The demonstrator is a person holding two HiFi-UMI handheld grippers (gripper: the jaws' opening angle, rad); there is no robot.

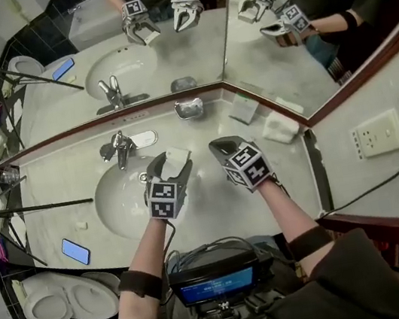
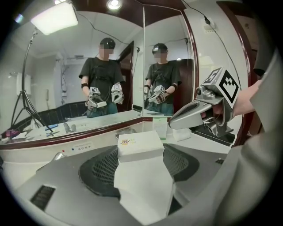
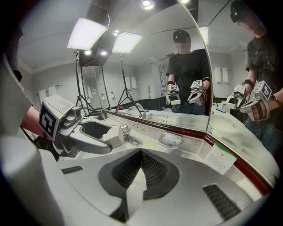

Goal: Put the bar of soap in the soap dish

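Note:
The bar of soap (image 1: 177, 159) is a white boxed block, and my left gripper (image 1: 173, 165) is shut on it above the right rim of the sink. In the left gripper view the soap (image 2: 139, 145) sits squarely between the two mesh pads (image 2: 104, 170). The glass soap dish (image 1: 189, 108) stands on the counter against the mirror, beyond both grippers; it is also in the right gripper view (image 3: 170, 140). My right gripper (image 1: 225, 146) hovers just right of the left one, jaws shut on nothing (image 3: 141, 170).
A chrome faucet (image 1: 121, 147) stands behind the oval sink (image 1: 115, 200). A paper card (image 1: 244, 109) and a white folded pack (image 1: 280, 129) lie at the counter's right corner. A phone (image 1: 76, 251) lies front left. Tripod legs (image 1: 40, 208) cross the left side.

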